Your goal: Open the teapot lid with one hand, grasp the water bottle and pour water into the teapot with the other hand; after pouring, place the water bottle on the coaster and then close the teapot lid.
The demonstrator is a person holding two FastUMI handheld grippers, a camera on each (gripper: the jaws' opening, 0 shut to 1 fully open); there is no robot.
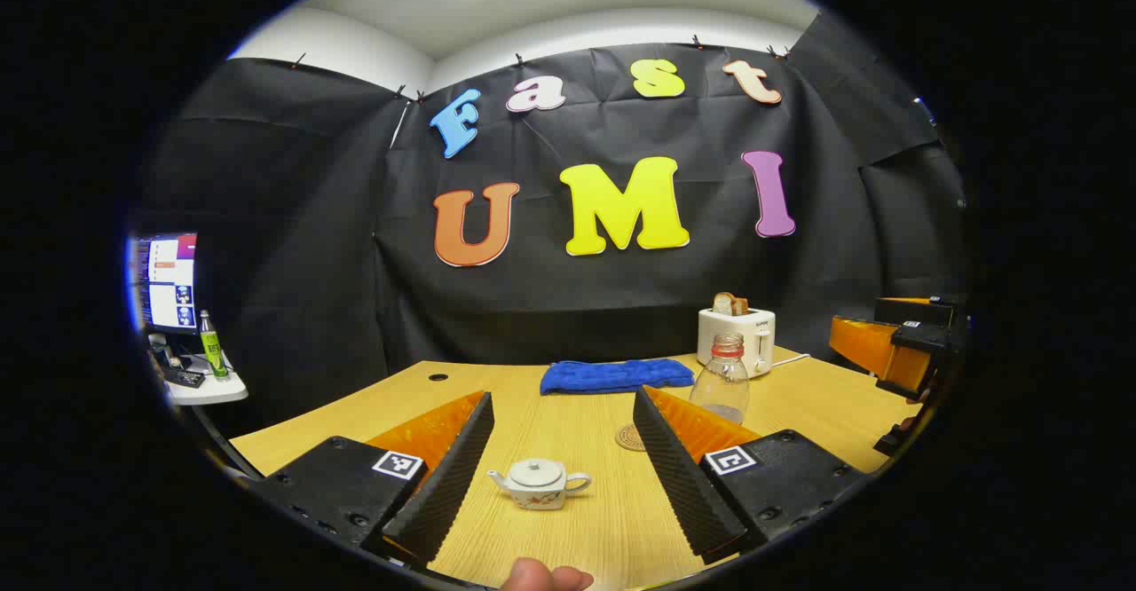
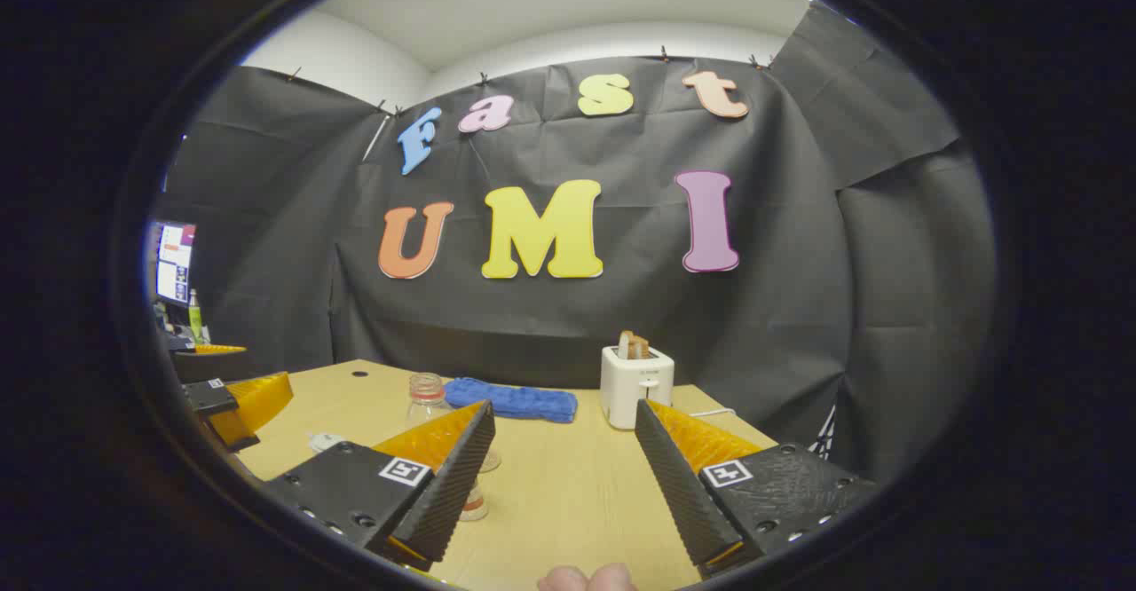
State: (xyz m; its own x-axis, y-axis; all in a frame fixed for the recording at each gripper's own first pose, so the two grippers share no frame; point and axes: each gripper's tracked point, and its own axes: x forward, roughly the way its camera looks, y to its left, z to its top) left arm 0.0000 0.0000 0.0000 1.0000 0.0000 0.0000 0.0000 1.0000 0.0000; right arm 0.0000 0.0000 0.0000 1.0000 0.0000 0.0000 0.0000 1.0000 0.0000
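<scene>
Both grippers are spread wide and hold nothing. In the left gripper view the left gripper [image 1: 559,471] hovers above the table [image 1: 568,413] with the teapot [image 1: 539,484] between its jaws, nearer the left one and touched by neither. The lid [image 1: 535,471] sits on the pot, so the step in hand looks to be lifting it. To do that well, I would lower the jaws over the small knob on the lid, centre it in the gap, close only on the knob and lift straight up so the pot is not dragged.

The teapot stands upright; its long axis runs across the gap, spout toward the left jaw, handle toward the right jaw.

The water bottle [image 1: 721,378] stands upright, uncapped, beyond the right jaw's tip, with the coaster [image 1: 631,437] just beside that jaw's inner edge. The right gripper [image 2: 564,467] hangs open; the bottle shows behind its left jaw
</scene>
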